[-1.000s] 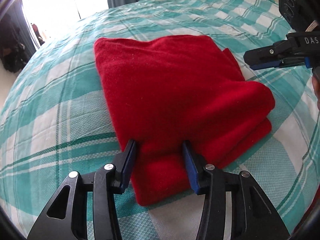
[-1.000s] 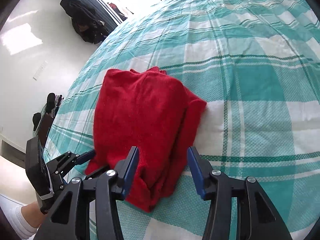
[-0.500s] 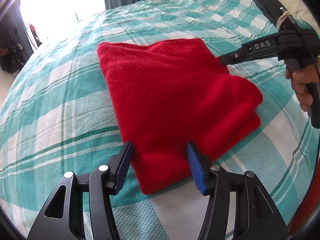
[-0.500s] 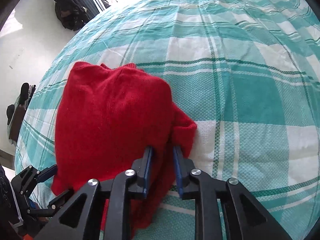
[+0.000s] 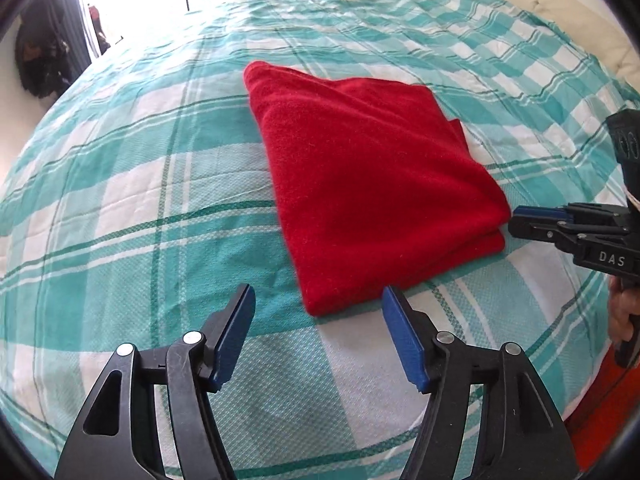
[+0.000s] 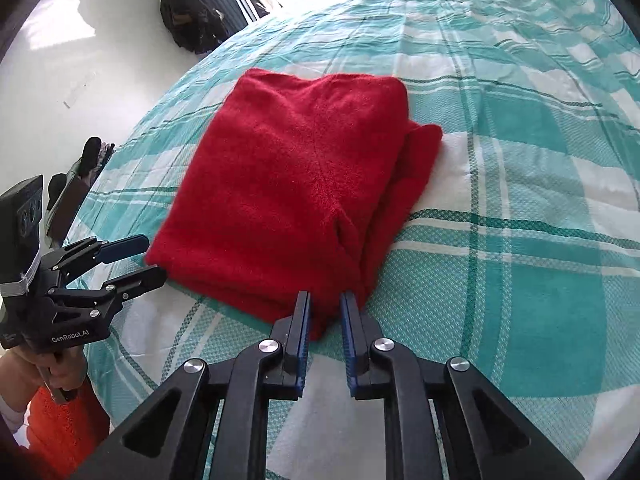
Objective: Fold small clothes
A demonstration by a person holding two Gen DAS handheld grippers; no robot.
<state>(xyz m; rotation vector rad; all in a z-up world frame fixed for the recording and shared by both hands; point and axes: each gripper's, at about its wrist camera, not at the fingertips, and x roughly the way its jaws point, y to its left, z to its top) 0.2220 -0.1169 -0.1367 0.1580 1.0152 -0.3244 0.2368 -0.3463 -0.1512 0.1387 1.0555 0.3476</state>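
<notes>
A red knitted garment (image 5: 372,184) lies folded into a thick rectangle on the checked bedsheet (image 5: 120,200). My left gripper (image 5: 317,290) sits just short of its near corner. Its jaws are opening, and the pads touch nothing. In the right wrist view the same garment (image 6: 292,168) fills the middle, with the left gripper (image 6: 150,256) at its left corner. My right gripper (image 6: 325,300) is closing narrowly on the garment's nearest corner, where red cloth fills the gap between the pads. In the left wrist view the right gripper (image 5: 514,220) meets the garment's right folded edge.
The teal and white sheet (image 6: 520,240) spreads wide on every side of the garment. A white floor (image 6: 80,60) with dark bags (image 6: 192,12) lies beyond the bed's left edge. A hand (image 6: 60,372) holds the left gripper's handle. A cream pillow (image 5: 580,12) lies at the far right.
The left gripper let go of the near corner, widened and drew back. The right gripper narrowed onto the cloth and slid back along the right edge to the near corner.
</notes>
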